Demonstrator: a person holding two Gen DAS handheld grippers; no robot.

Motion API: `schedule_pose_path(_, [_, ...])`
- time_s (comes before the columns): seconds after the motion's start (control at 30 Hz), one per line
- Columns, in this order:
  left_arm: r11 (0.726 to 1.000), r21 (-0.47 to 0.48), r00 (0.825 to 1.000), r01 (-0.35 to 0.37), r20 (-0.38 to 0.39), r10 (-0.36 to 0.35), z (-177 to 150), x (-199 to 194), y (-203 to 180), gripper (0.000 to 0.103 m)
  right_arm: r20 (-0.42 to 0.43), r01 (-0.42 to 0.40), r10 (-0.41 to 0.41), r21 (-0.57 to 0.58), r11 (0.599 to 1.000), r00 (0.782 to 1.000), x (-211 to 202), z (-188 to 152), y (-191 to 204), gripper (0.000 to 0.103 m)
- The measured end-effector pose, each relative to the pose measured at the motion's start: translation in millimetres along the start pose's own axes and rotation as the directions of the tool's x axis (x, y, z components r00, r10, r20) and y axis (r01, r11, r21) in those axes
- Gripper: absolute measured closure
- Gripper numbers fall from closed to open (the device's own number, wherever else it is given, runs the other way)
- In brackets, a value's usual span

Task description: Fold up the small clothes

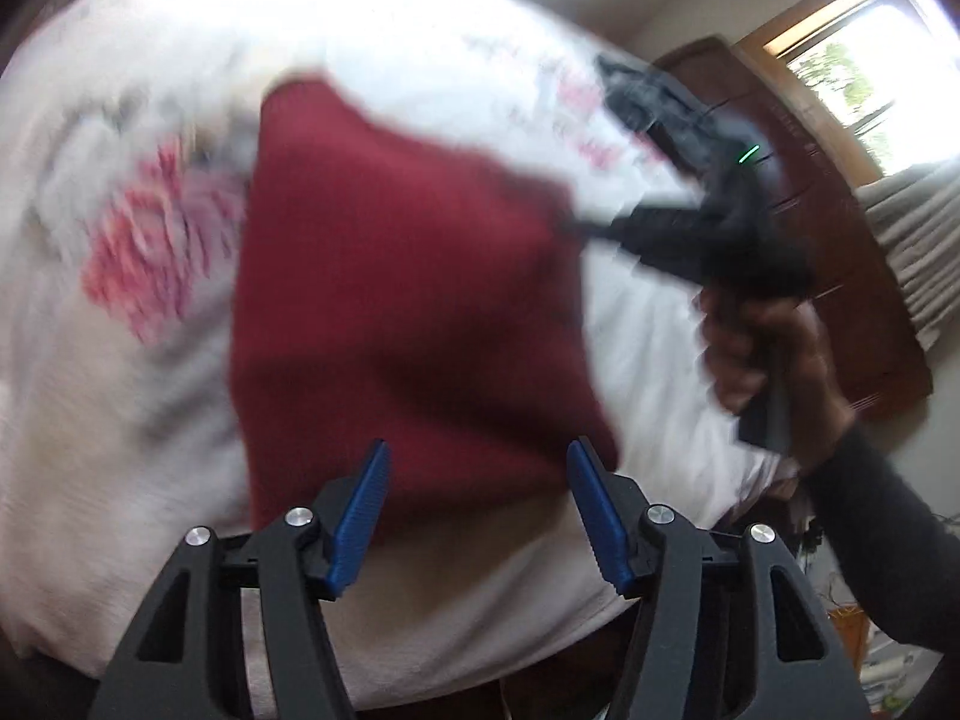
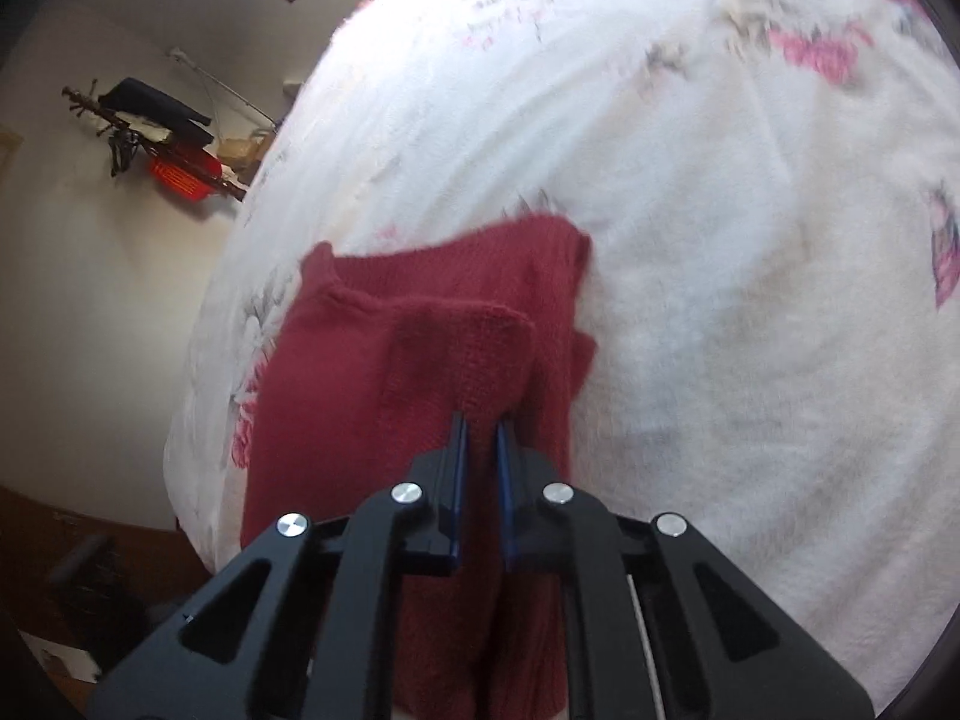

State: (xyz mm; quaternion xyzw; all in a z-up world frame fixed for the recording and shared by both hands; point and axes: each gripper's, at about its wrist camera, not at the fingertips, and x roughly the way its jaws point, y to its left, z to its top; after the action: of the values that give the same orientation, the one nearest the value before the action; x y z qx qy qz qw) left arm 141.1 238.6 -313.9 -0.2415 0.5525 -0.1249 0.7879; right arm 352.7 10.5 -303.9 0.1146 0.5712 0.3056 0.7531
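Note:
A small dark red knitted garment lies on a white bedspread with pink flowers. My left gripper is open just above the garment's near edge, with nothing between its blue pads. In the right wrist view, my right gripper is shut on a raised fold of the red garment, lifting that edge off the bedspread. In the left wrist view, the right gripper shows blurred at the garment's right edge, held by a person's hand.
A dark wooden wardrobe and a window with curtains stand to the right of the bed. Past the bed's left edge, a wall rack holds dark clothes and a red basket. The floor lies below that edge.

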Motion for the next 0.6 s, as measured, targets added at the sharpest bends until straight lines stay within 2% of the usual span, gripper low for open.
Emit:
schedule_pose_path(0.07, [0.999,-0.041,0.999,-0.001,-0.041,0.000,-1.6,20.5,10.2,0.044,0.010,0.080,-0.080,-0.030,0.996,0.997,10.0,2.0,1.8,0.096])
schedule_pose_path(0.17, [0.998,-0.040,0.998,0.039,-0.053,-0.041,4.1,13.9,2.2,0.044,-0.079,0.151,-0.152,-0.014,0.988,0.985,45.4,-3.5,-18.8,0.095])
schedule_pose_path(0.27, [0.993,-0.007,0.993,0.114,0.014,-0.114,25.7,-21.2,-10.9,0.044,-0.072,0.125,-0.125,0.004,0.992,0.990,33.2,3.0,-22.8,0.088])
schedule_pose_path(0.3, [0.992,0.003,0.990,0.128,0.052,-0.128,36.9,-33.4,-11.2,0.044,-0.033,0.114,-0.113,0.017,0.993,0.993,17.4,5.6,-22.5,0.085])
schedule_pose_path(0.37, [0.988,-0.002,0.981,0.157,0.119,-0.156,71.8,-47.5,-4.5,0.044,0.049,0.095,-0.096,0.013,0.995,0.994,-10.3,7.2,-17.1,0.084])
schedule_pose_path(0.43, [0.988,-0.001,0.978,0.152,0.144,-0.151,104.3,-42.7,5.8,0.044,0.059,0.064,-0.064,-0.002,0.998,0.996,-18.1,6.5,-7.6,0.084])
schedule_pose_path(0.47, [0.990,-0.004,0.981,0.138,0.136,-0.137,120.1,-34.3,11.7,0.044,0.027,0.047,-0.046,-0.021,0.999,0.999,-11.9,6.9,-3.6,0.084])
schedule_pose_path(0.53, [0.995,-0.042,0.994,0.087,0.074,-0.084,146.0,-5.2,26.2,0.044,-0.054,0.054,-0.056,-0.038,0.998,0.997,13.7,7.7,-2.5,0.086])
schedule_pose_path(0.6, [0.995,-0.087,0.999,0.041,-0.005,-0.041,160.3,28.3,44.4,0.048,-0.123,0.123,-0.129,-0.056,0.991,0.984,43.9,8.5,-13.3,0.103])
